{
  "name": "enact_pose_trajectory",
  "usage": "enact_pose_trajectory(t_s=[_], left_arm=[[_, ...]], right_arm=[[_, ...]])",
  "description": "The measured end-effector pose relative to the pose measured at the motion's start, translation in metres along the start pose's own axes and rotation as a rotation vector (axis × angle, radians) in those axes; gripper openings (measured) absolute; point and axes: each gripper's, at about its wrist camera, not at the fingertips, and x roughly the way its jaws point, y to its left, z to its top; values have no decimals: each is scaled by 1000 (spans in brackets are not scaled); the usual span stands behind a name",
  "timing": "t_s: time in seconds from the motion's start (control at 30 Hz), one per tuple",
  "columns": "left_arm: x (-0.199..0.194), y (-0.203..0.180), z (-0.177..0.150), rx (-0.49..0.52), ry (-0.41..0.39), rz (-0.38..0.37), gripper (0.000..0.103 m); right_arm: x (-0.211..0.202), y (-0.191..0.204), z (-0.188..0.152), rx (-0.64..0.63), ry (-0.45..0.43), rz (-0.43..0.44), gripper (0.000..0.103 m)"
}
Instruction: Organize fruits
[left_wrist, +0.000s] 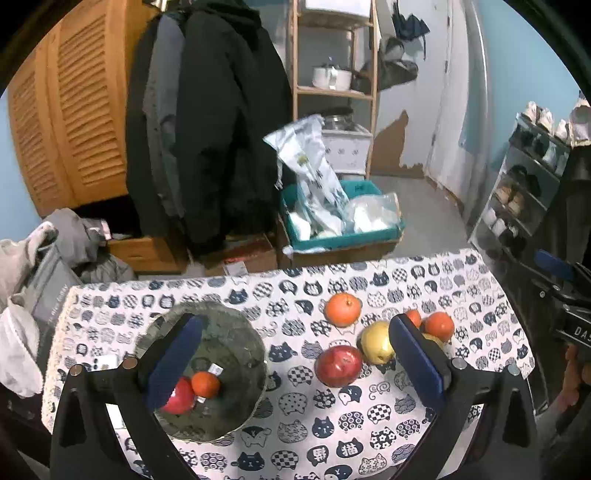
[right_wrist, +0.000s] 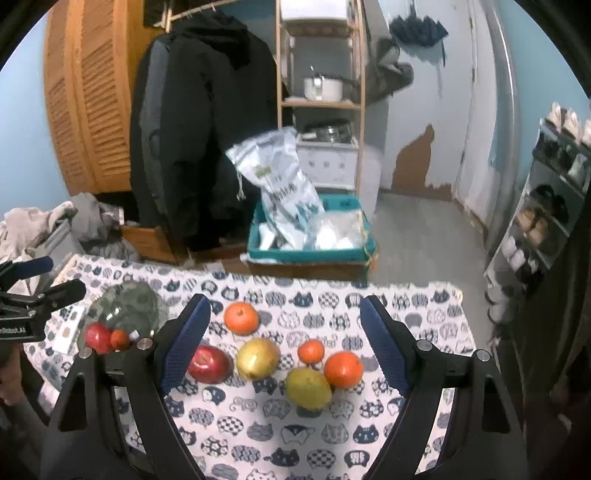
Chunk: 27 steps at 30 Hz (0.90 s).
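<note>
A glass bowl (left_wrist: 229, 332) (right_wrist: 129, 302) on the cat-print tablecloth (left_wrist: 332, 424) holds a red apple (left_wrist: 177, 400) and a small orange (left_wrist: 205, 384). Loose on the cloth lie a large orange (right_wrist: 241, 317), a red apple (right_wrist: 208, 363), a yellow apple (right_wrist: 257, 359), a small orange (right_wrist: 311, 350), another orange (right_wrist: 343, 369) and a yellow-green pear (right_wrist: 308, 387). My left gripper (left_wrist: 295, 354) hangs open between the bowl and the loose fruit. Above the fruit cluster, my right gripper (right_wrist: 286, 343) is open and holds nothing.
A teal crate (left_wrist: 343, 236) with plastic bags sits on the floor behind the table's far edge. Dark coats (left_wrist: 207, 129) hang behind, with a shoe rack (left_wrist: 524, 192) at the right. A small white card (right_wrist: 70, 332) lies left of the bowl.
</note>
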Motion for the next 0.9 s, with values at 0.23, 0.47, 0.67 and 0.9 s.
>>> enact_pose_trajectory(t_s=[0.23, 0.47, 0.67, 0.9], left_arm=[[37, -5, -9, 1, 90, -22, 102], [68, -6, -23, 8, 162, -21, 102], [100, -10, -33, 2, 230, -24, 102], [130, -11, -46, -4, 296, -19, 102]], right_arm=[[33, -15, -18, 23, 104, -20, 82], [66, -24, -37, 48, 203, -24, 82], [98, -25, -55, 53, 300, -11, 82], [132, -24, -76, 52, 392, -6, 82]])
